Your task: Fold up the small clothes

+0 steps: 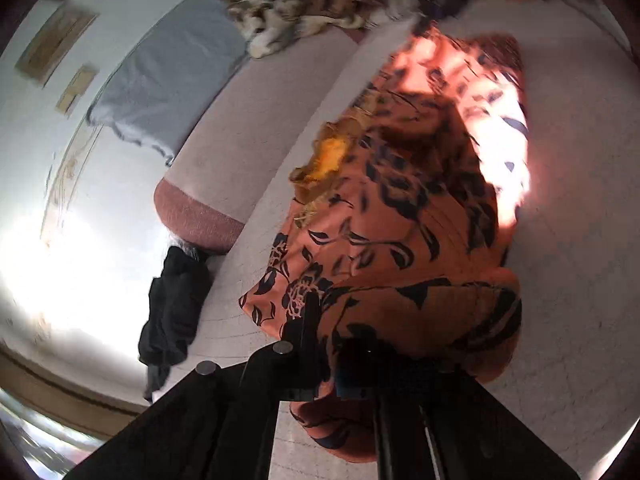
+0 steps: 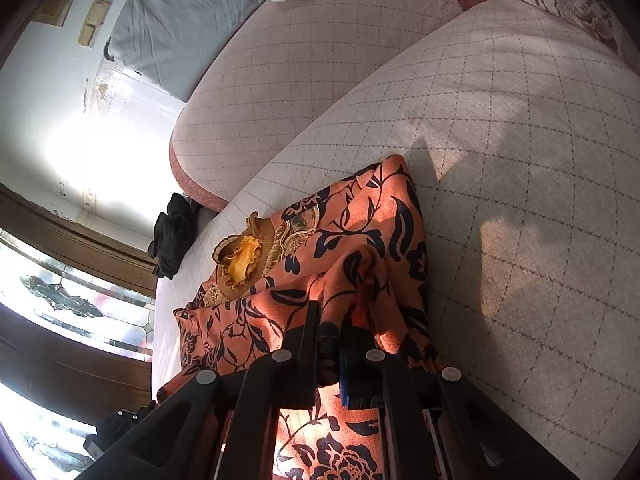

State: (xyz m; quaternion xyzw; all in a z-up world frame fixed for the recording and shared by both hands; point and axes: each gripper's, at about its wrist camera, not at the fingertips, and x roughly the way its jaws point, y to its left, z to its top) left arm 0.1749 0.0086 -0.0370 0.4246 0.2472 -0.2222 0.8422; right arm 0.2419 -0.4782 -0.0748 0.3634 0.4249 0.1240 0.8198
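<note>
An orange garment with a dark floral print (image 1: 400,220) lies on a pale quilted mattress (image 1: 580,240). It has a gold embroidered neckline with a yellow lining (image 1: 332,152). My left gripper (image 1: 328,332) is shut on a fold of the orange cloth and holds it raised. In the right wrist view the same garment (image 2: 352,232) lies bunched on the mattress (image 2: 520,160), neckline (image 2: 240,260) to the left. My right gripper (image 2: 330,328) is shut on a raised ridge of the cloth.
A black garment (image 1: 172,304) hangs off the mattress edge at the left, also in the right wrist view (image 2: 172,236). A grey pillow (image 1: 172,76) and a patterned blanket (image 1: 296,12) lie at the far end. A second mattress (image 2: 300,80) adjoins.
</note>
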